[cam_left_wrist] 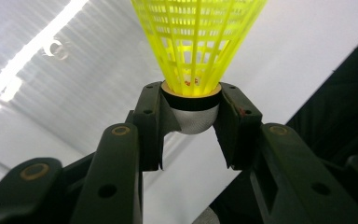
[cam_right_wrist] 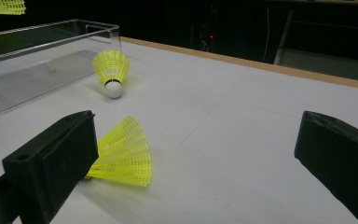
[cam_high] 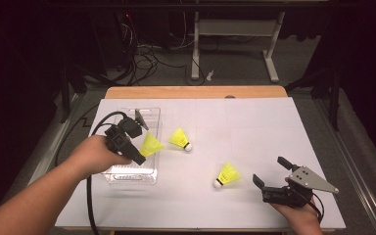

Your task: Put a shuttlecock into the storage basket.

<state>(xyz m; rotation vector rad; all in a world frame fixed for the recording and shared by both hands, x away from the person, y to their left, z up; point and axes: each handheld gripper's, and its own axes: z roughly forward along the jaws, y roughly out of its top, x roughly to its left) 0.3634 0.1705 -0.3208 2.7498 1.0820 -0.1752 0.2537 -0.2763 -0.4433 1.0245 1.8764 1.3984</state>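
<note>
Black jaws of the left hand-held gripper [cam_left_wrist: 193, 121] sit closest to the lens in the left gripper view, clamped on the white cork base of a yellow shuttlecock [cam_left_wrist: 196, 42], skirt pointing away from the jaws. In the high view that same shuttlecock [cam_high: 151, 145] hangs in the left hand-held gripper [cam_high: 139, 157] over the right edge of a clear plastic tray [cam_high: 149, 113], at the left of the white counter [cam_high: 254, 127], approx. mid-depth. Left hand [cam_high: 95, 155] wraps the gripper body; its cable loops off to the left.

2nd shuttlecock [cam_high: 181, 138] lies on the counter just right of the tray, cork toward the right. 3rd shuttlecock [cam_high: 226, 175] lies nearer the person, betw. tray and right hand-held gripper [cam_high: 268, 173], cork to the lower left.

Right hand-held gripper rests at the counter's near right corner w/ jaws wide apart, nothing betw. them; in the right gripper view the 3rd shuttlecock [cam_right_wrist: 123, 154] lies just past the left jaw, 2nd one [cam_right_wrist: 112, 70] farther off by the tray [cam_right_wrist: 51, 51].
</note>
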